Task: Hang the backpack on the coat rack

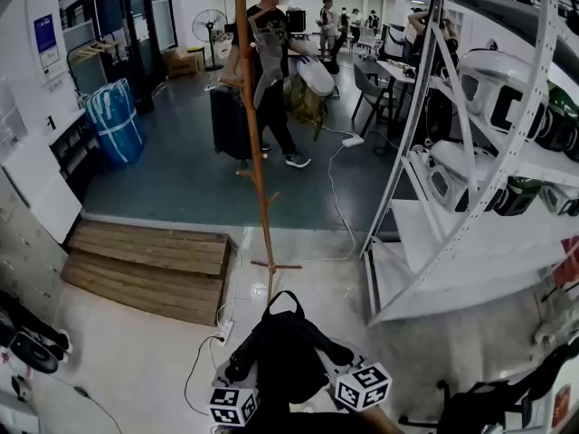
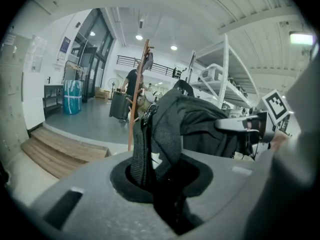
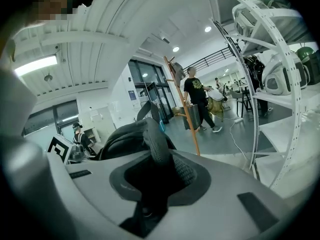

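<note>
I hold a black backpack (image 1: 282, 346) low in the head view, between my two grippers, with its top loop (image 1: 283, 297) upward. My left gripper (image 2: 160, 181) is shut on a black webbing strap (image 2: 141, 144) of the backpack. In my right gripper (image 3: 152, 186), which is also shut, sits a padded shoulder strap (image 3: 156, 144). The coat rack (image 1: 254, 143) is a tall wooden pole with pegs, standing just beyond the backpack, its cross base (image 1: 274, 265) on the floor. It appears too in the left gripper view as the coat rack (image 2: 135, 104) and in the right gripper view as the coat rack (image 3: 186, 114).
White metal shelving (image 1: 470, 197) with helmets fills the right side. A low wooden platform (image 1: 149, 269) lies left of the rack. A person (image 1: 271, 70) with a dark suitcase (image 1: 230, 120) stands behind it. Cables (image 1: 336, 197) and a power strip (image 1: 223, 331) lie on the floor.
</note>
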